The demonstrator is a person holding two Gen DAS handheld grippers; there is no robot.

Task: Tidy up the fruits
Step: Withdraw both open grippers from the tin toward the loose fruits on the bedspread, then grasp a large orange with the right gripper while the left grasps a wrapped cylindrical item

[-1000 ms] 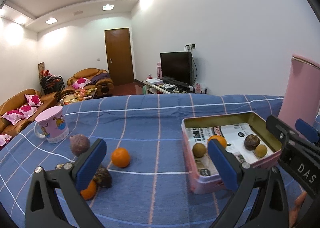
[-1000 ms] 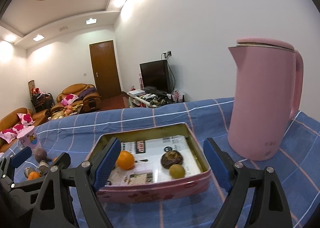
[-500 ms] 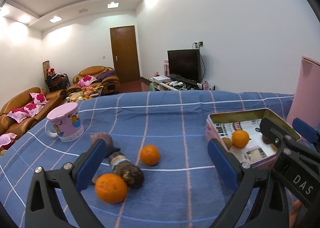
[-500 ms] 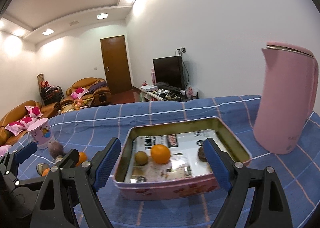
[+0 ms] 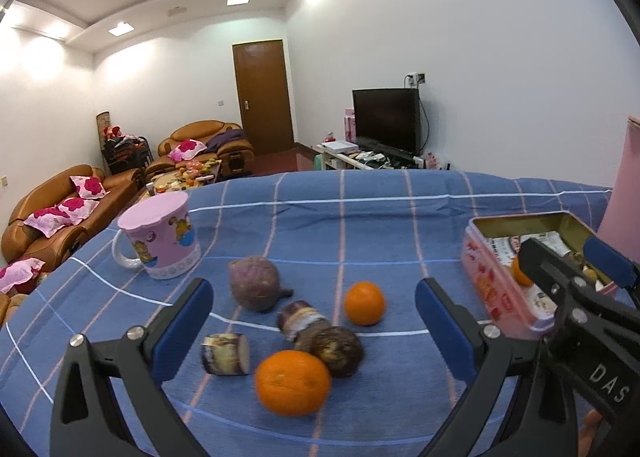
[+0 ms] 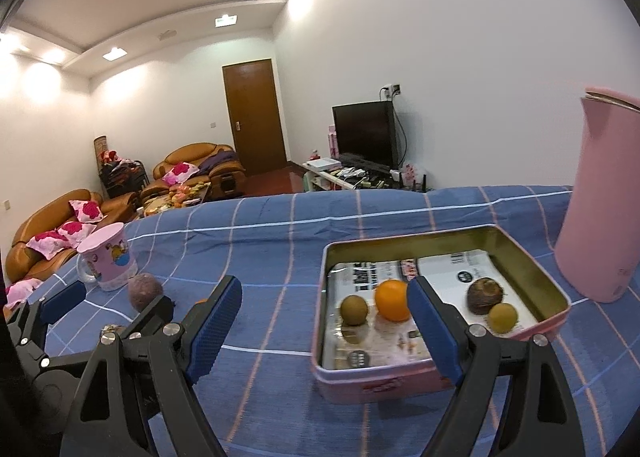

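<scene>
My left gripper [image 5: 312, 325] is open and empty above a cluster of fruit on the blue checked cloth: a near orange [image 5: 293, 381], a far orange [image 5: 364, 303], a purple round fruit [image 5: 255, 283], a dark brown fruit [image 5: 335, 349] and two striped cane pieces [image 5: 225, 353]. My right gripper [image 6: 324, 329] is open and empty in front of the pink tin [image 6: 520, 253]. The tin holds an orange [image 6: 391, 299], a kiwi [image 6: 354, 309], a dark brown fruit [image 6: 484, 295] and a small yellow-green fruit [image 6: 503, 317].
A pink mug [image 5: 162, 239] stands at the left behind the fruit. A tall pink kettle [image 6: 604, 197] stands right of the tin. The tin also shows at the right of the left wrist view [image 5: 492, 281]. Sofas and a TV are beyond the table.
Both grippers have swung left. The fruit cluster now lies between the left fingers and looks nearer. The tin has shifted right in both views.
</scene>
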